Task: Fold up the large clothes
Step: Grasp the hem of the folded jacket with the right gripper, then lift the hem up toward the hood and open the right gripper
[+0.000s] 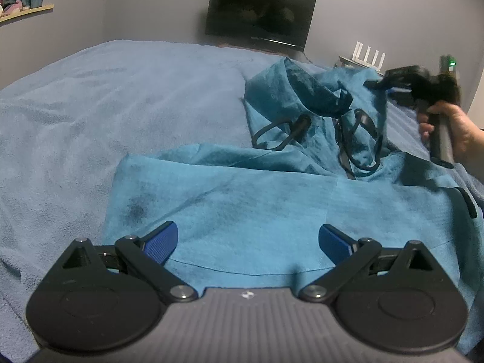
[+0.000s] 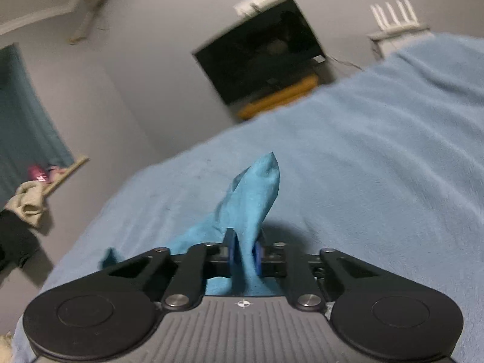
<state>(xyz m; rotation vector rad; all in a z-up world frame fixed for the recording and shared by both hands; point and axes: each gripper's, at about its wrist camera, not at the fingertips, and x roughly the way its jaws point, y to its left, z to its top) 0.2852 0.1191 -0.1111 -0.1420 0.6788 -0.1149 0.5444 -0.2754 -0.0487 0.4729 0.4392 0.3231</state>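
Note:
A large teal garment [image 1: 242, 199] with black drawcords [image 1: 360, 133] lies spread on the light blue blanket [image 1: 106, 106], its hood end bunched at the far right. My left gripper [image 1: 248, 242] hovers open over the garment's near part, nothing between its blue pads. In the left wrist view a hand [image 1: 453, 139] holds the right gripper [image 1: 378, 83] at the far right, at the bunched end. In the right wrist view my right gripper [image 2: 244, 254] is shut on a fold of the teal garment [image 2: 254, 193], which sticks up between the pads.
A dark TV [image 1: 260, 15] hangs on the grey wall beyond the bed. A white router [image 1: 367, 56] stands on a small shelf to its right. A window ledge [image 2: 63, 172] with a curtain and some cloth is at the left.

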